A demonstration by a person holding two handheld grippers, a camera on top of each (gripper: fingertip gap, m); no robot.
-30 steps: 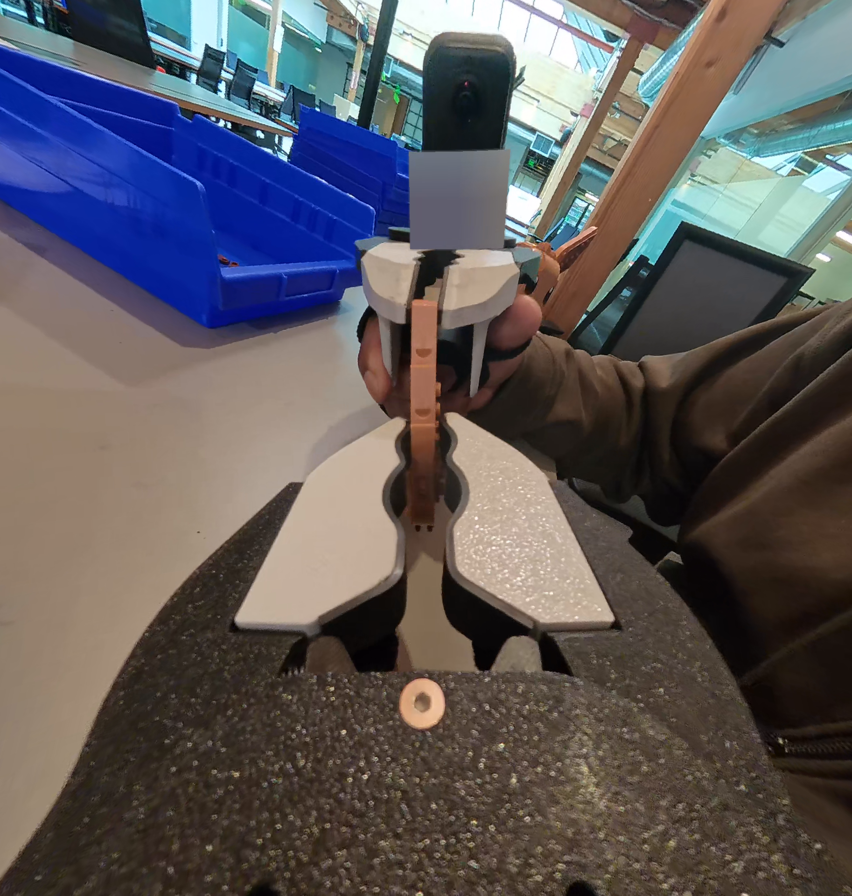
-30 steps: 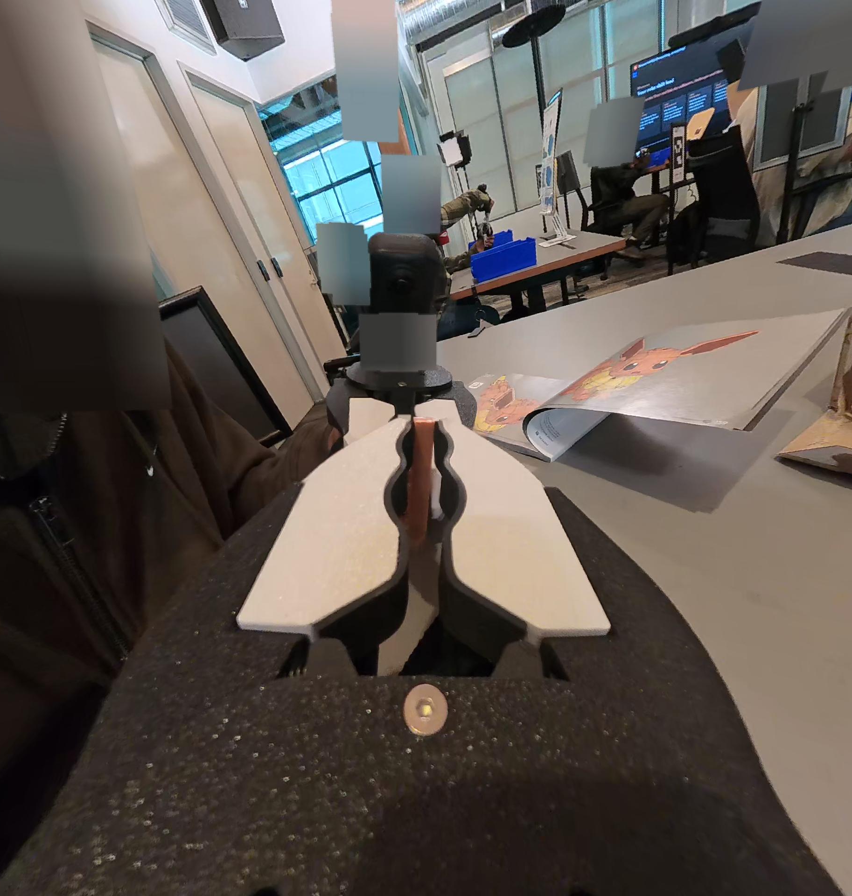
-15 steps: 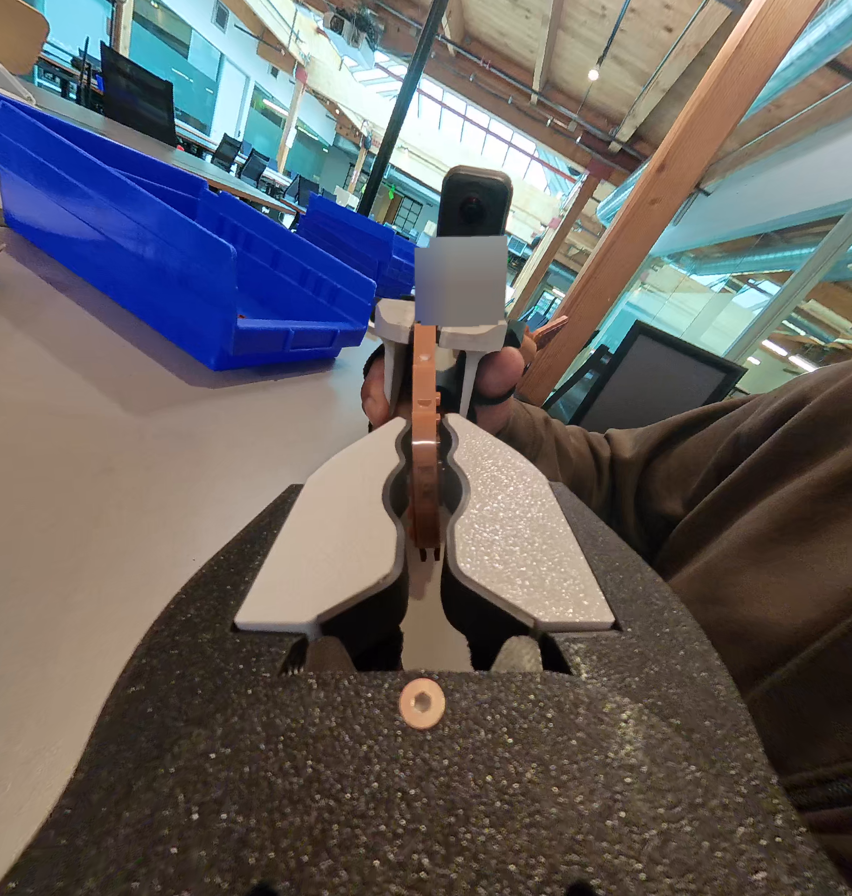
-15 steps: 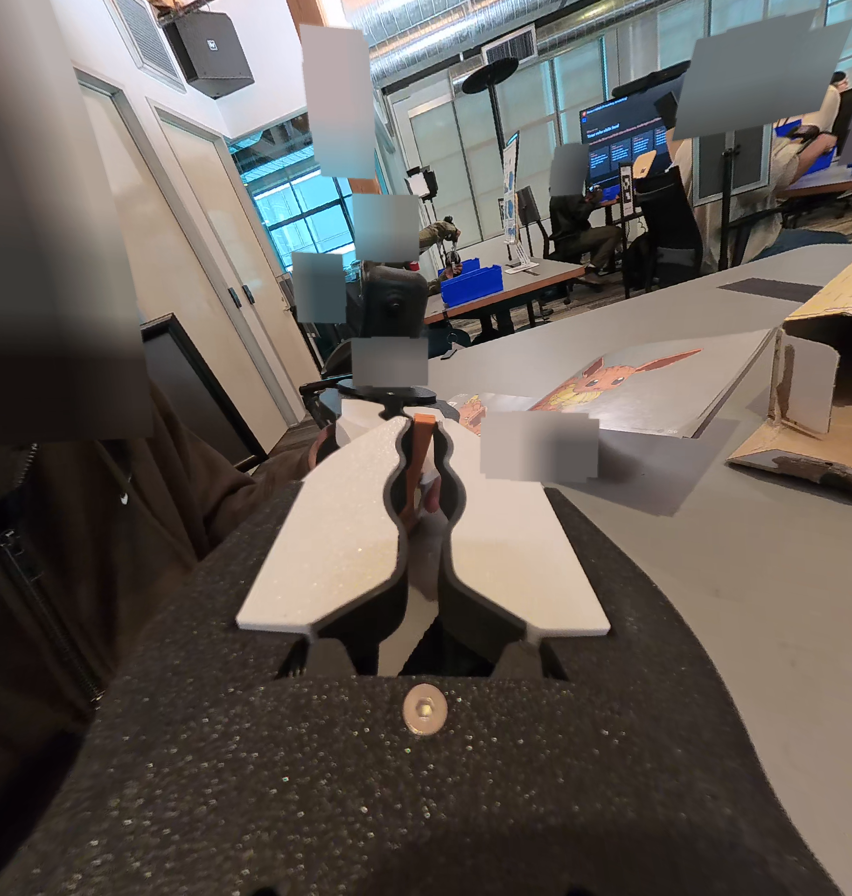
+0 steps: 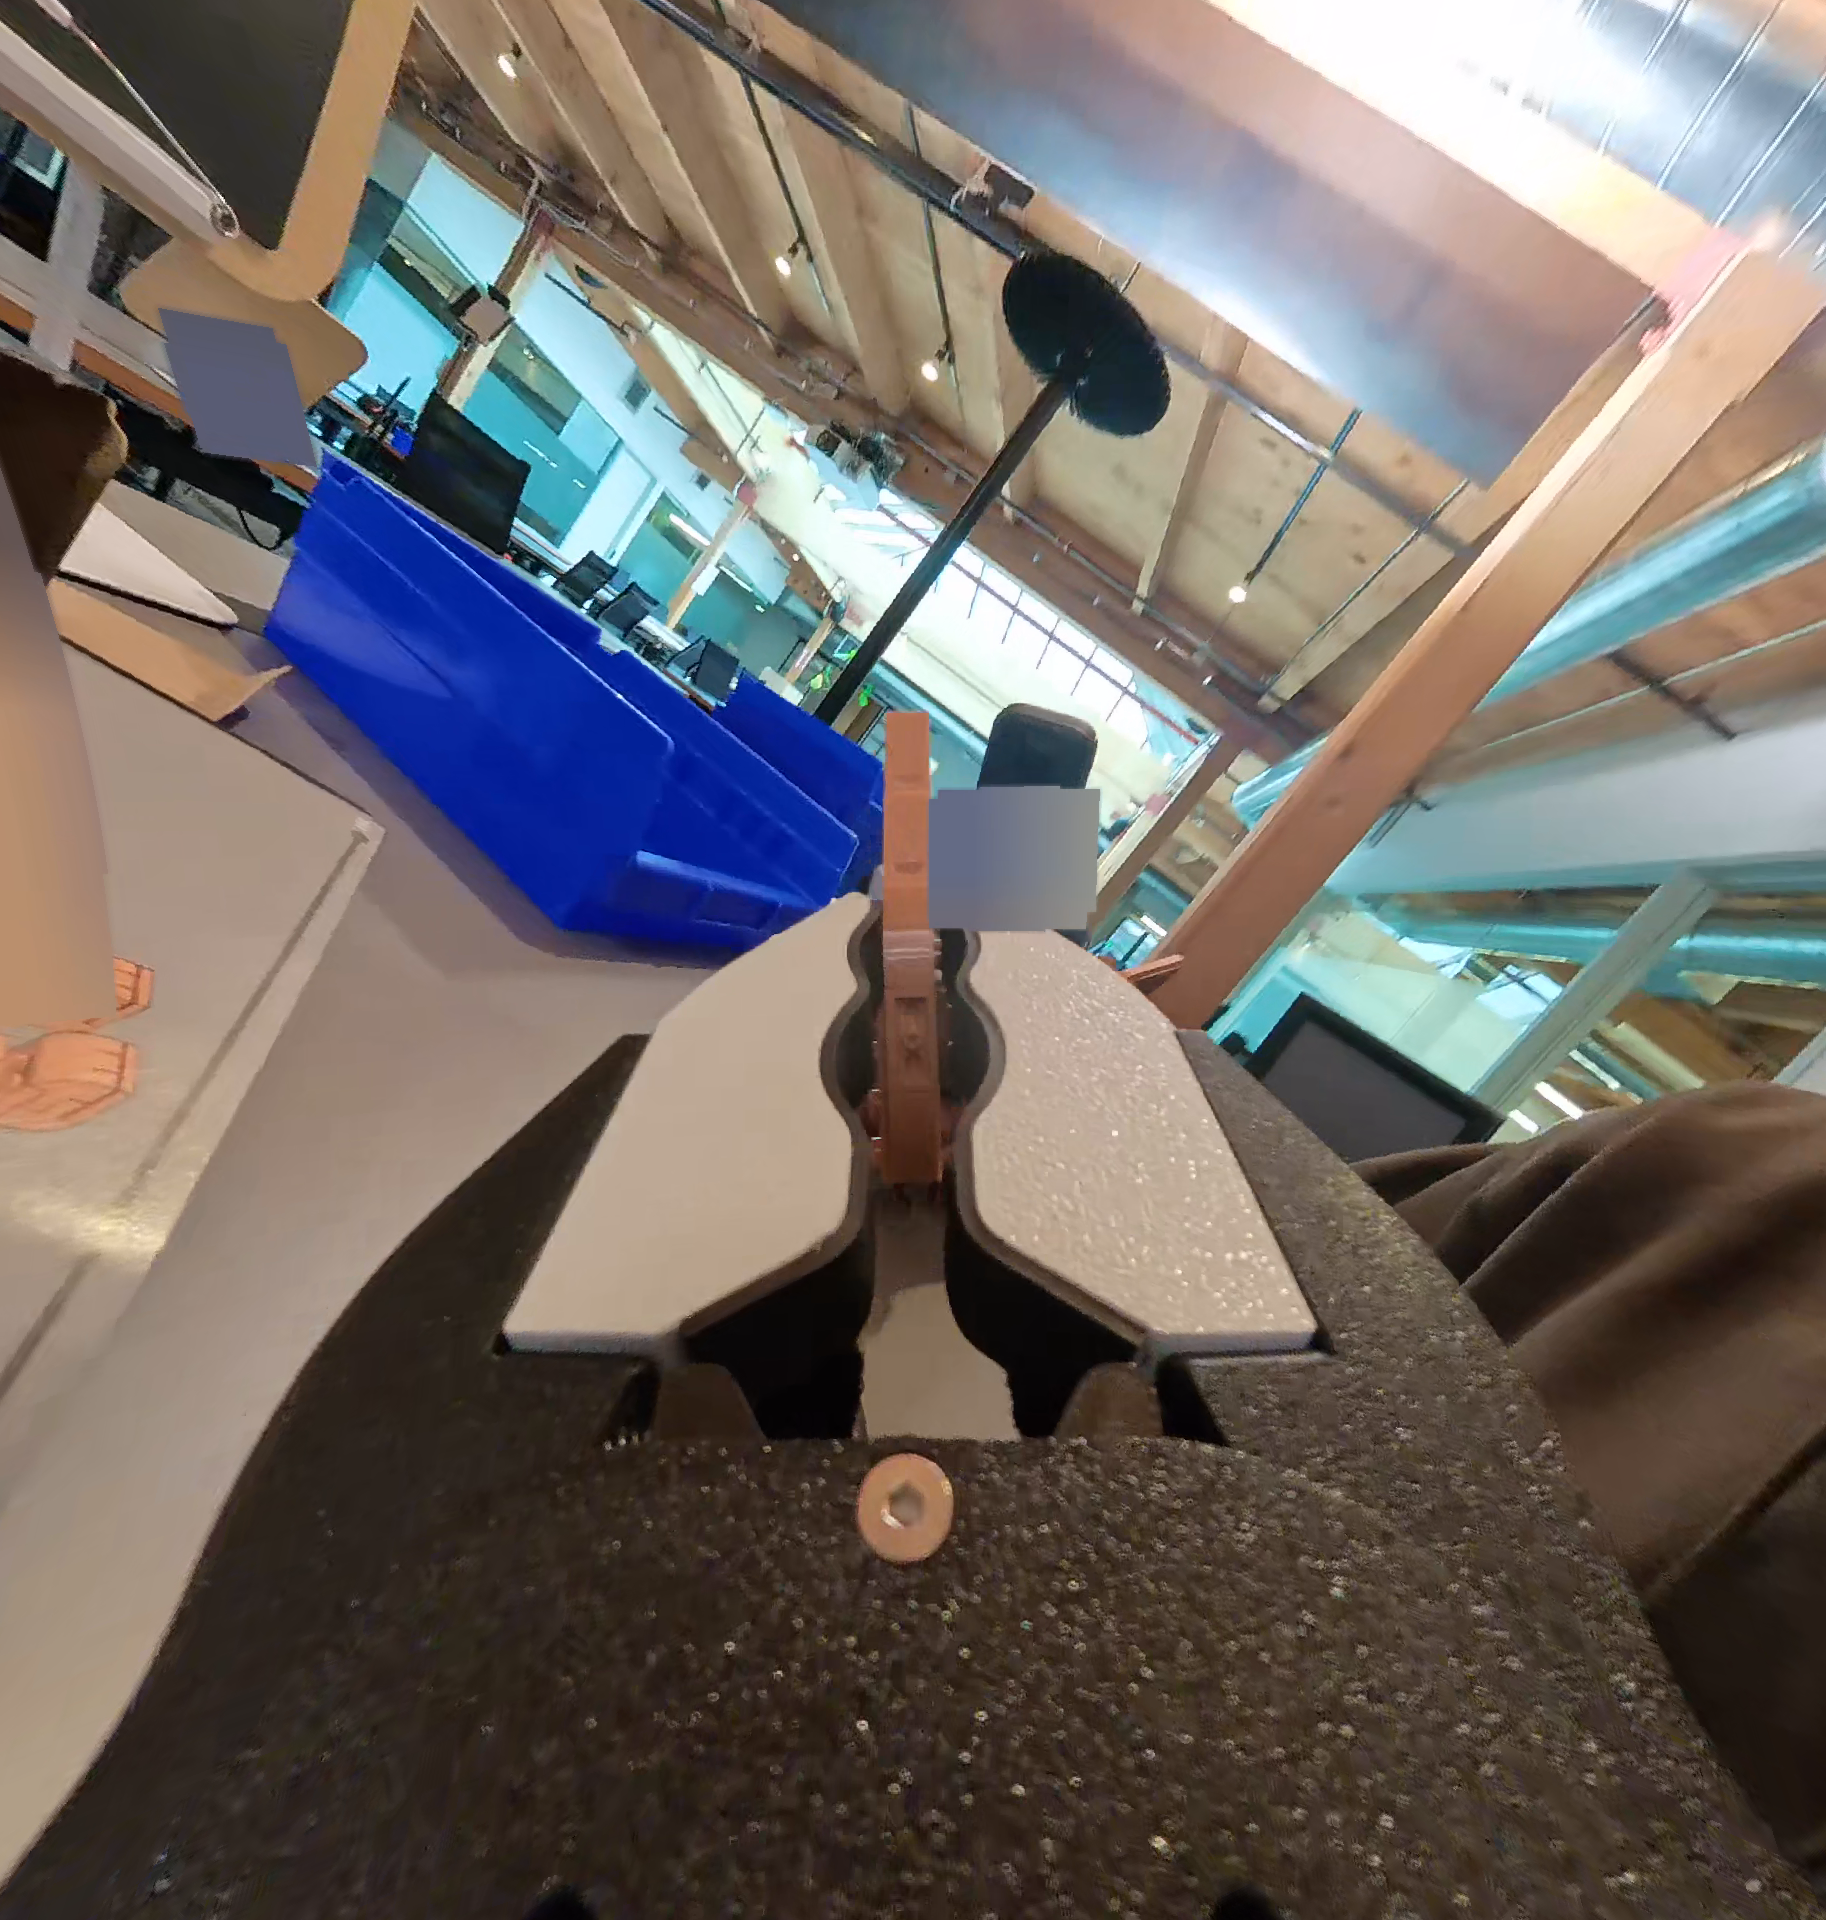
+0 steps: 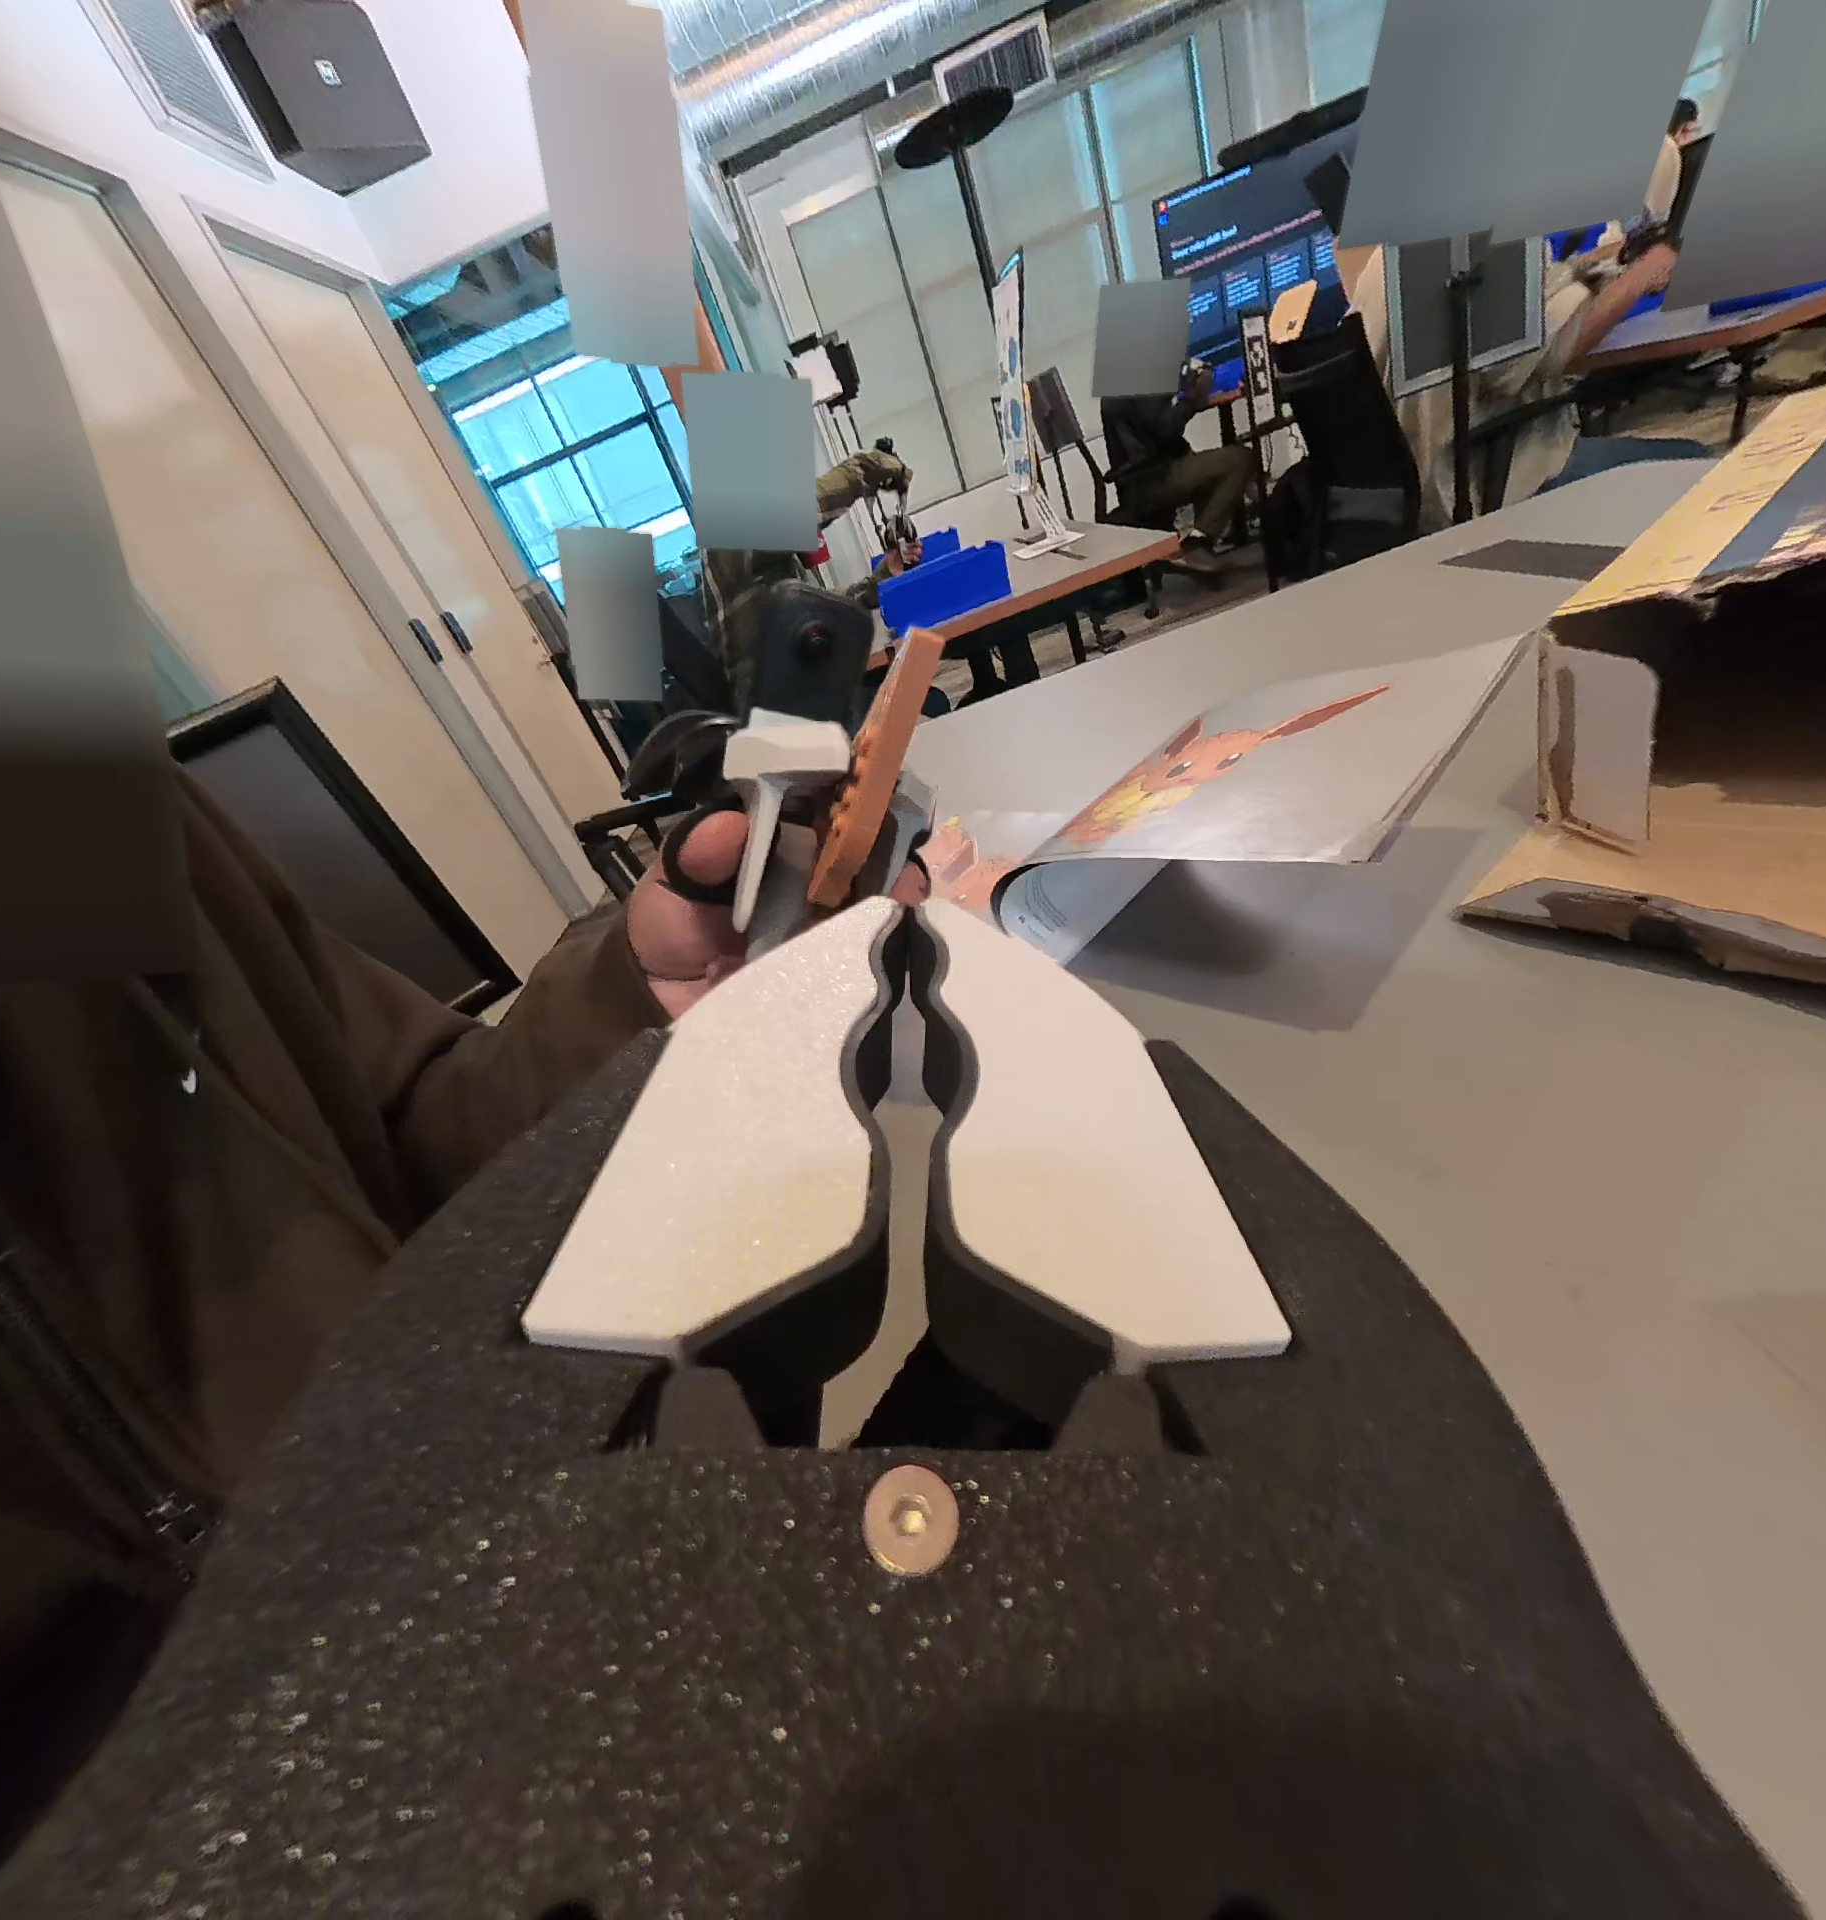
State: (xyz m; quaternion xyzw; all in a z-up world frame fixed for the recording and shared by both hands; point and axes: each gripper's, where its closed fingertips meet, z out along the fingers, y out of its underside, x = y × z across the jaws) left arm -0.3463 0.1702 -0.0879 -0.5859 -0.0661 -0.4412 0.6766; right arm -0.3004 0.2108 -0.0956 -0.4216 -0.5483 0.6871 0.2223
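Left tool (image 5: 911, 1023): I've got it clamped on a thin brown plastic strip (image 5: 906, 831), edge-on, upright.
Right tool (image 6: 911, 925): closed, bare.
Room: open grey surface (image 6: 1511, 1195) right; booklet (image 6: 1252, 790), cardboard box (image 6: 1719, 790) far.

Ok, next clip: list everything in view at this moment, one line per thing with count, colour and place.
flat orange-brown plastic strip: one, upright, clamped in the left gripper
blue plastic bins: at least two, on the grey table, far left
open illustrated booklet: one, grey with orange cartoon animal, lying on the table
torn brown cardboard box: one, far right
black framed panel: one, leaning by the doors
peach-coloured blocks: a few, at the left edge
left gripper: white fingers pressed on the strip
right gripper: white fingers shut, nothing between them
brown sleeve: one, on the arm holding the left gripper
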